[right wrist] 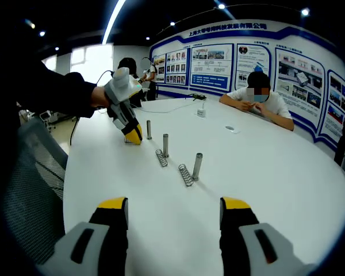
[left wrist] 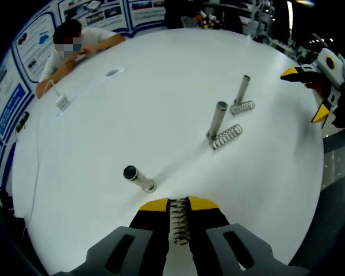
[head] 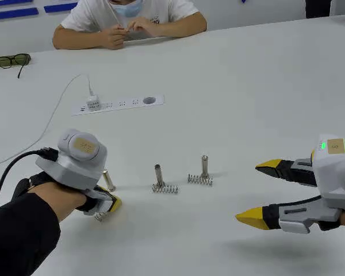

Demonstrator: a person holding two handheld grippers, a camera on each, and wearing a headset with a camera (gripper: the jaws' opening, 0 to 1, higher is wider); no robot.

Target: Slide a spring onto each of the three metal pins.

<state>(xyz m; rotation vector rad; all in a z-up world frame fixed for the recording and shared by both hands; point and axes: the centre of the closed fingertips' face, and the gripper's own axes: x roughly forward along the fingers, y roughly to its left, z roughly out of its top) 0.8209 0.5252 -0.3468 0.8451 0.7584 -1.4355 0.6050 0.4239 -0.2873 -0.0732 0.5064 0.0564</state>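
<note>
The spring [left wrist: 179, 225] in hand was pinched between the jaws of the left gripper [head: 108, 206], which were closed down to the coil's width. It lay lengthwise along them with one open end facing forward, a hold that seemed meant for threading it over a pin. None of the three pins carried a spring yet.

Taking the middle pin [head: 158, 174] as the mark, the left pin [head: 108, 179] stood bare on its left, just ahead of the loaded jaws, and was probably the first target. A second spring [head: 165, 188] lay flat at the middle pin's foot. To its right the right pin [head: 204, 165] had a third spring [head: 200, 180] lying at its base, each coil apparently set out beside its own pin.

Well to the right of the middle pin, the right gripper [head: 247, 192] hung over the white table [head: 247, 86] with jaws spread wide and nothing between them, apparently kept clear. Beyond the middle pin lay a power strip [head: 118, 104].
</note>
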